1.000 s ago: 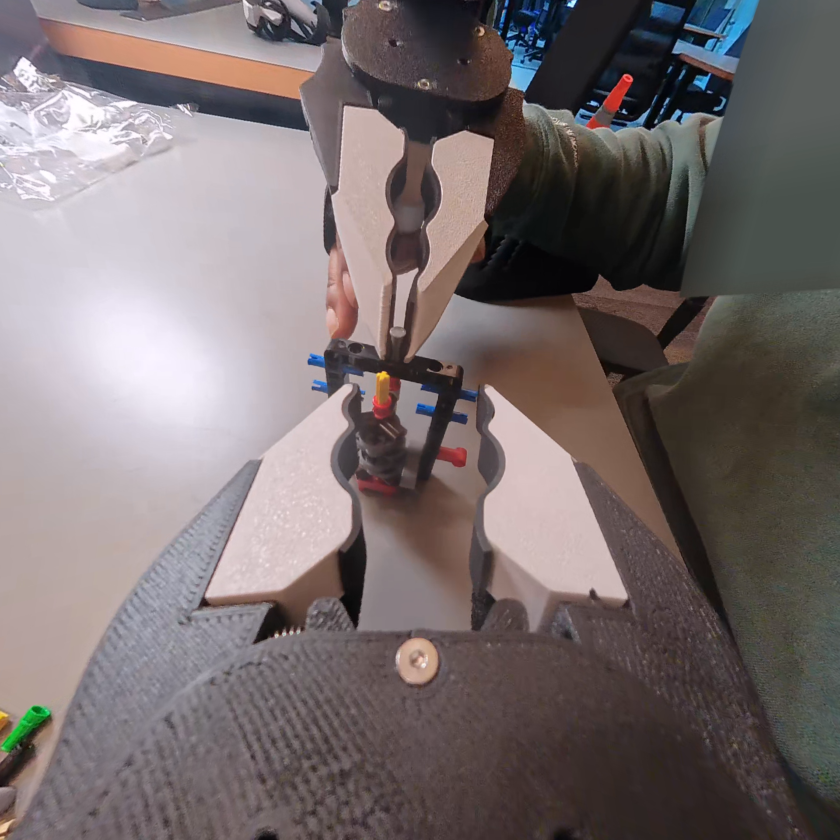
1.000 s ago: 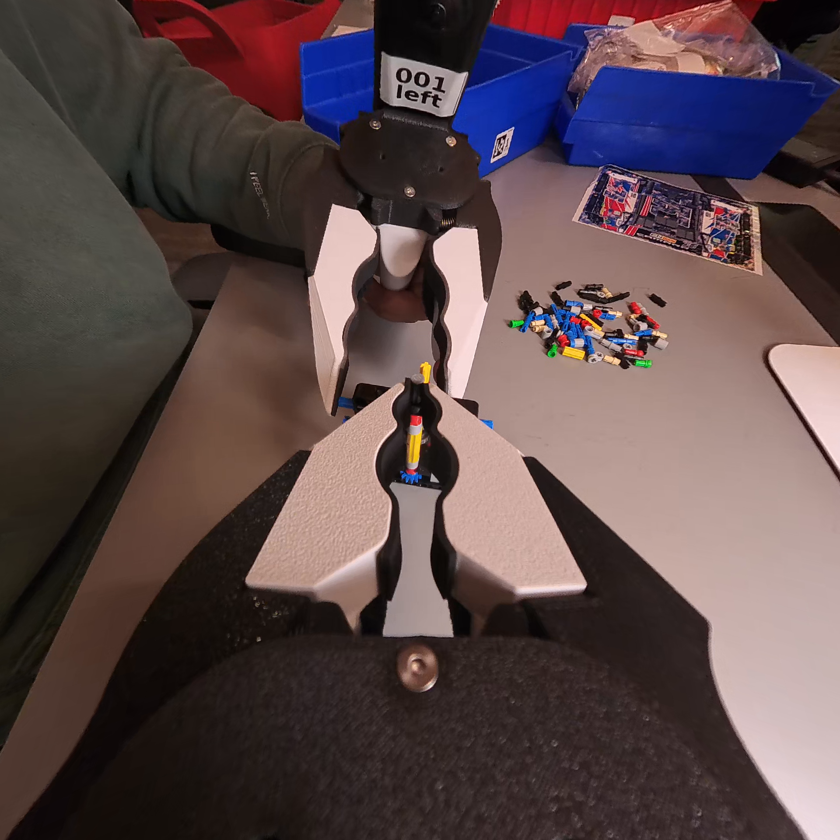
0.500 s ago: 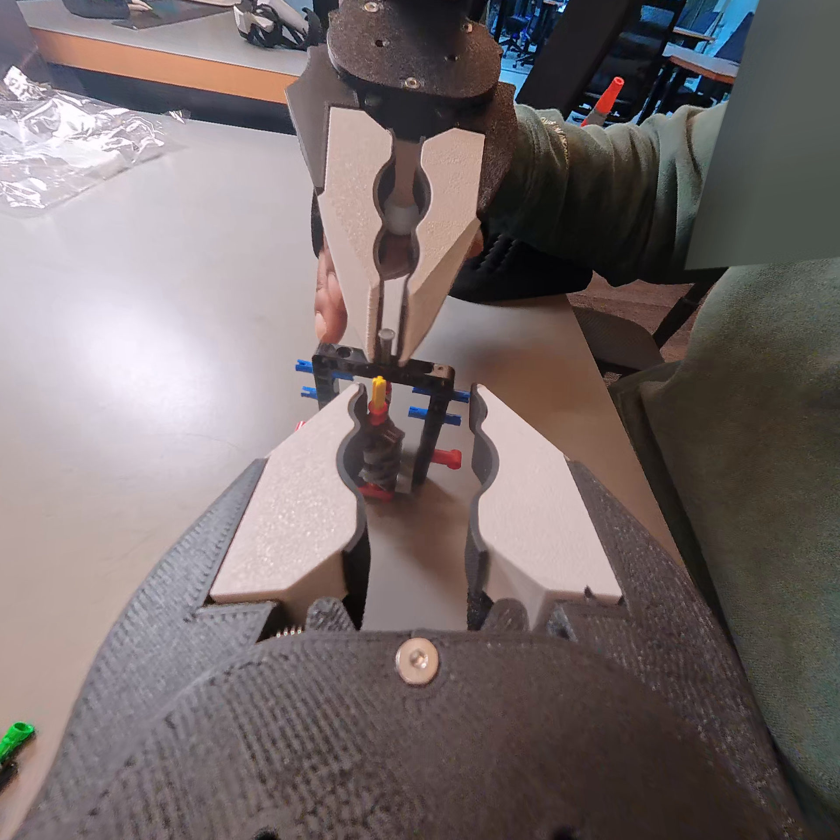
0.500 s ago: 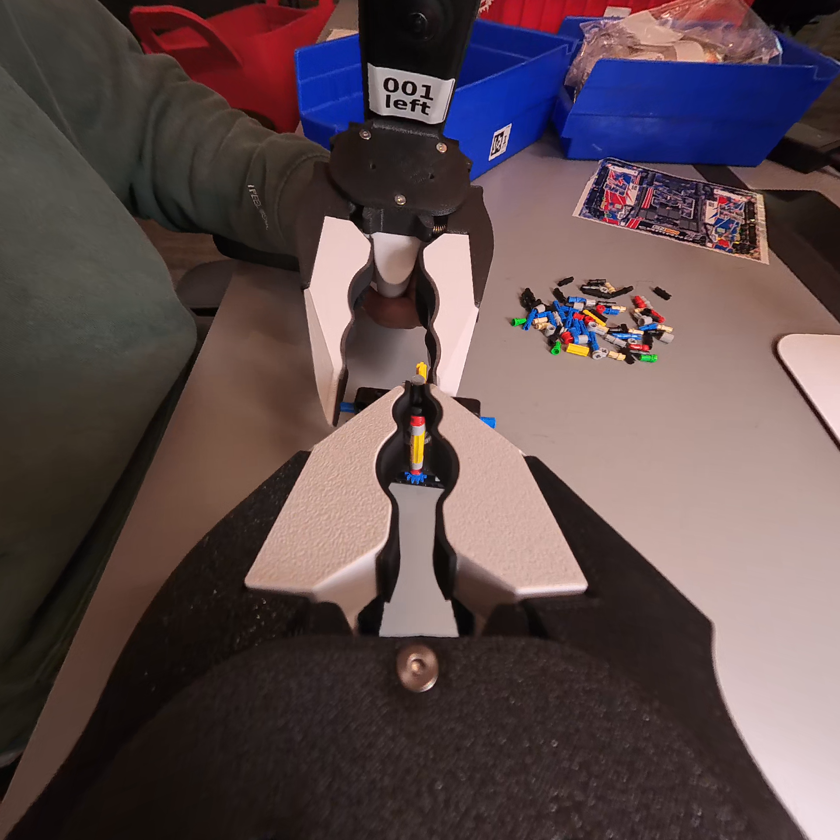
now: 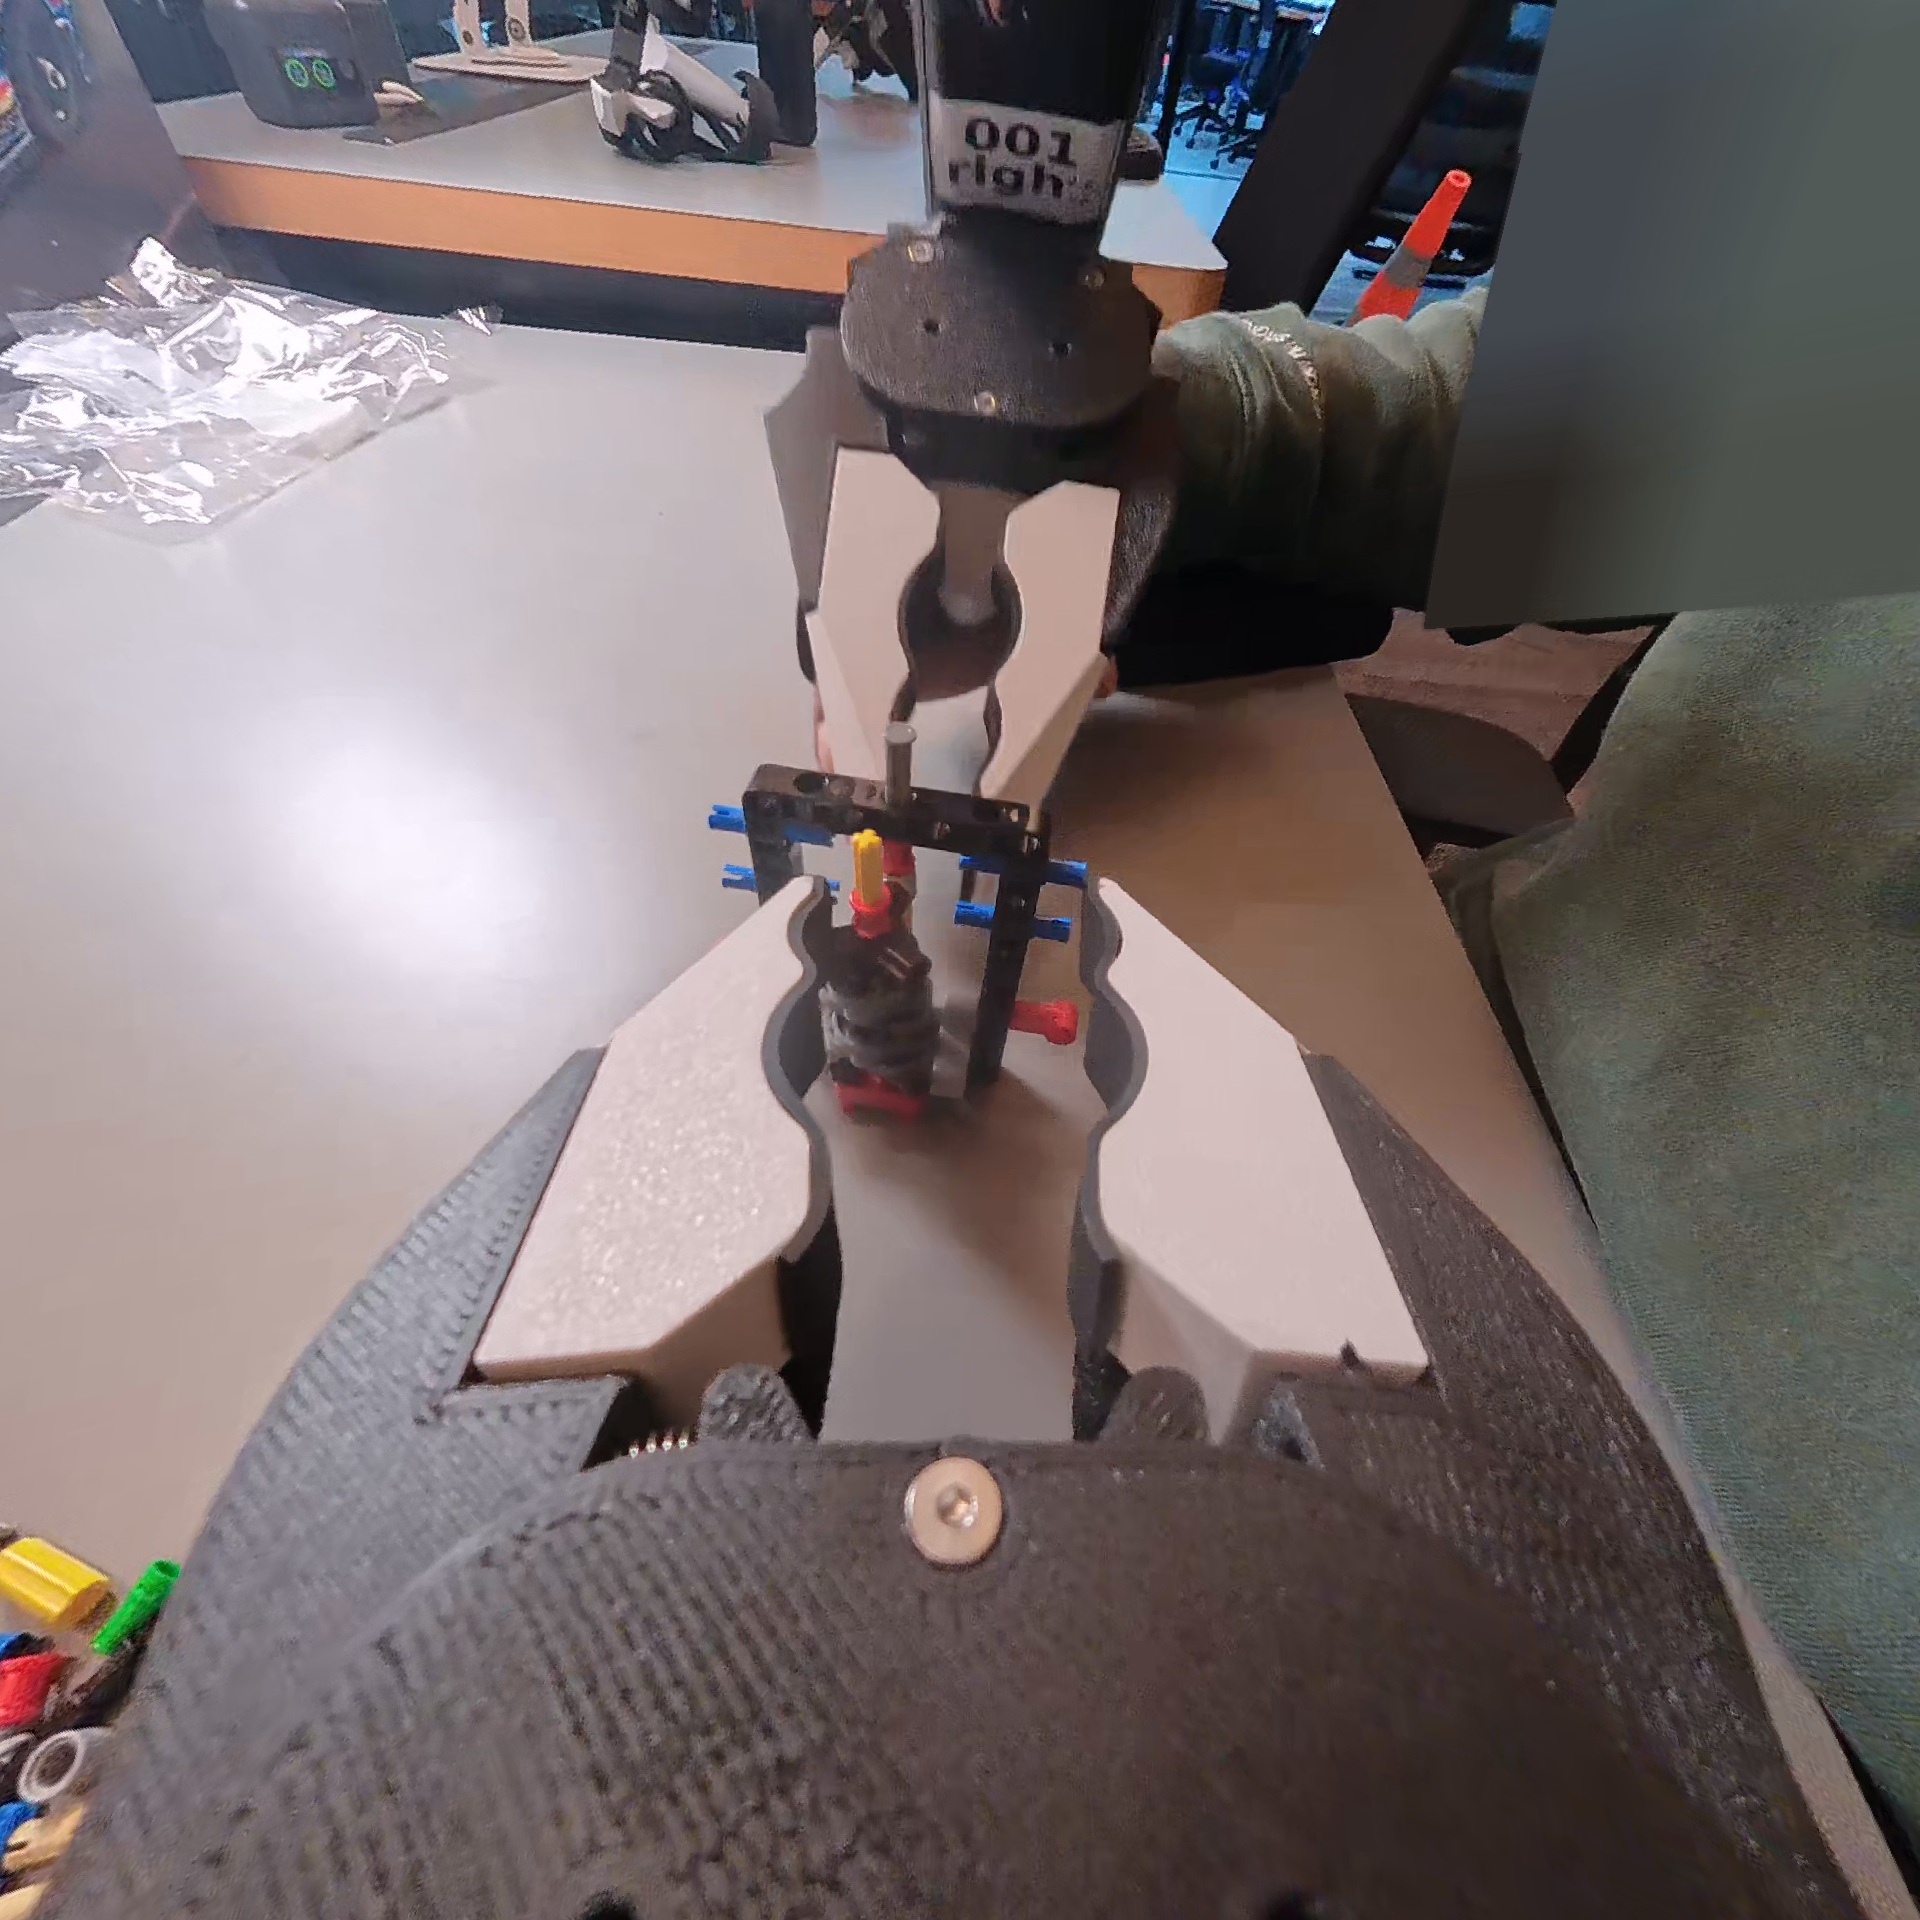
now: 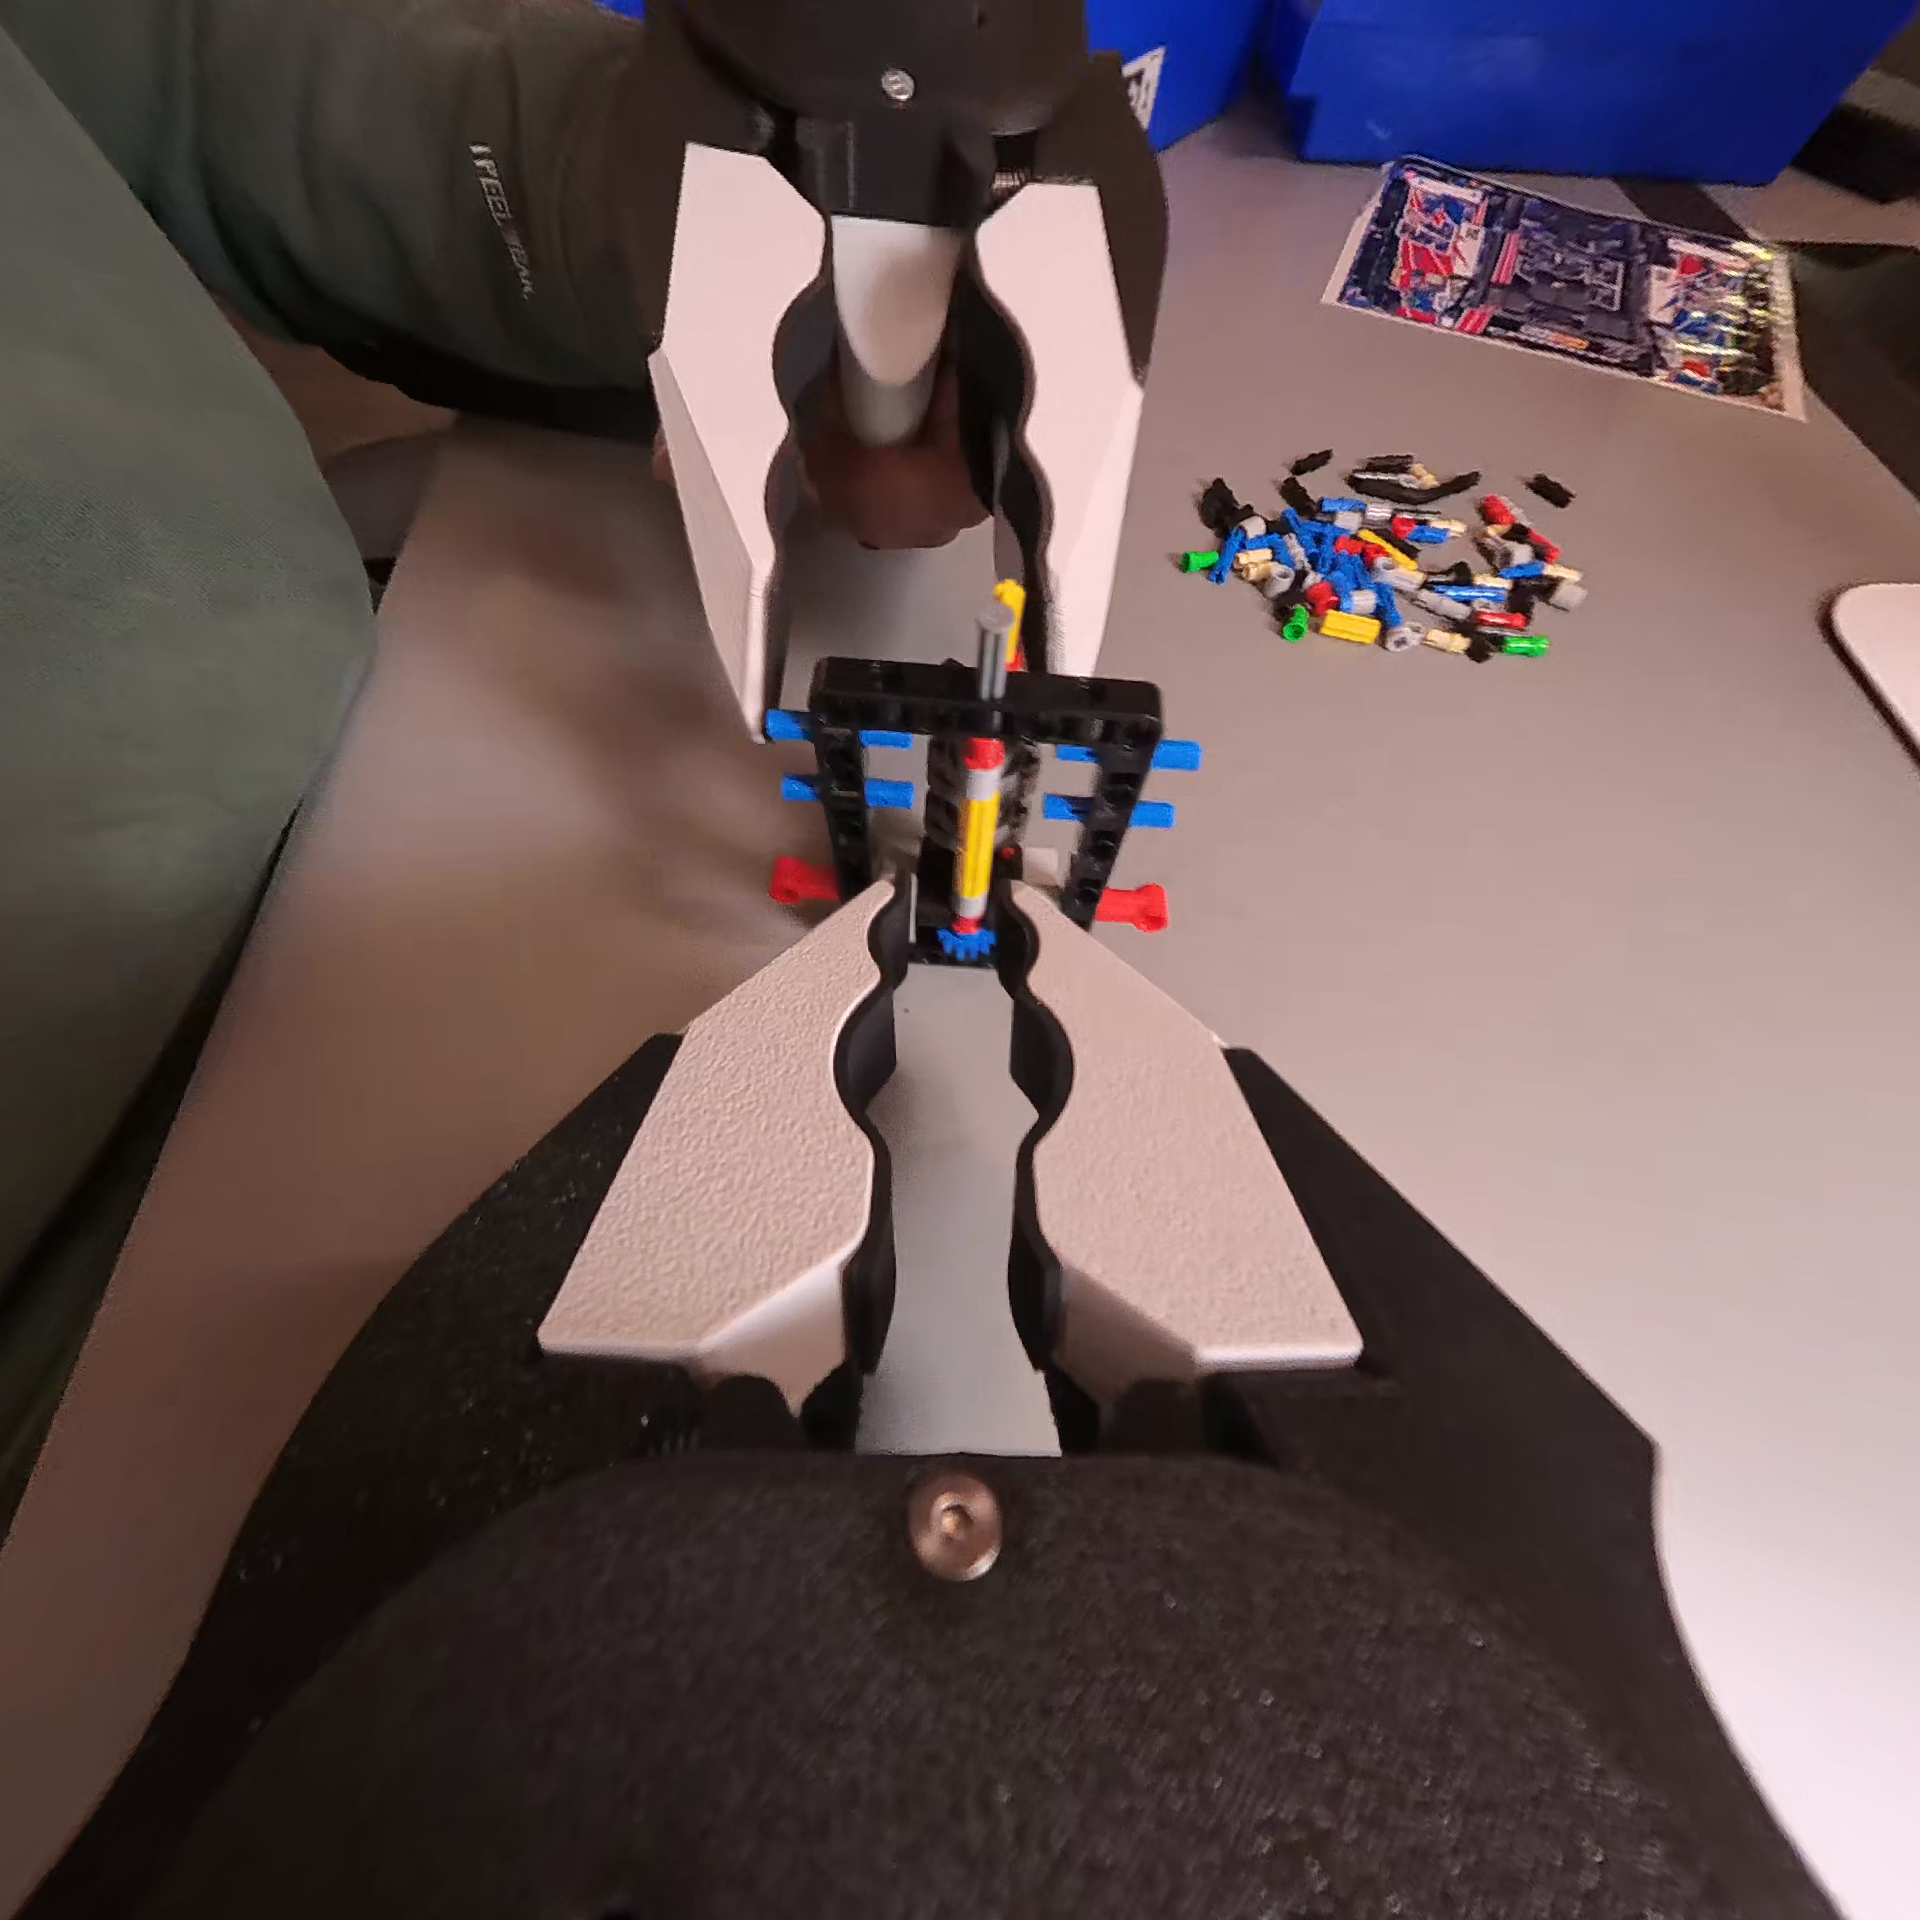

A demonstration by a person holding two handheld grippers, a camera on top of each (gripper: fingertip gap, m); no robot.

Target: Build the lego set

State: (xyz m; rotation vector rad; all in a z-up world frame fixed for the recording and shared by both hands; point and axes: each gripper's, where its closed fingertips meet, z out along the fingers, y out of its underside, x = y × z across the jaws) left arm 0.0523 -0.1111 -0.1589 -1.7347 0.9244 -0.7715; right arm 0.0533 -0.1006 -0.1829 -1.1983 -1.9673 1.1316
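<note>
The lego assembly is a black upright frame (image 5: 966, 816) with blue and red pins, a yellow axle and a dark gear stack. It stands on the grey table. A grey axle (image 5: 899, 764) sticks up through its top beam. My left gripper (image 5: 945, 904) is open, its fingertips on either side of the frame's lower part. My right gripper (image 6: 951, 914) is open and empty, its tips just short of the frame (image 6: 1039, 696) and below the grey axle (image 6: 992, 655). The right gripper also shows in the left wrist view (image 5: 940, 769), beyond the frame. The left gripper also shows in the right wrist view (image 6: 925, 665).
A pile of loose small parts (image 6: 1382, 561) lies right of the frame, with a sticker sheet (image 6: 1558, 281) and blue bins (image 6: 1558, 83) beyond. A clear plastic bag (image 5: 187, 395) lies far left. More loose parts (image 5: 52, 1662) lie by my left gripper. The table edge runs beside a person's green sleeve (image 6: 395, 208). My two grippers' fingertips are within a few centimetres of each other.
My right gripper has opened, let go of the grey axle and drawn back. The axle stays in the frame's top beam. The left gripper stays open around the frame.
</note>
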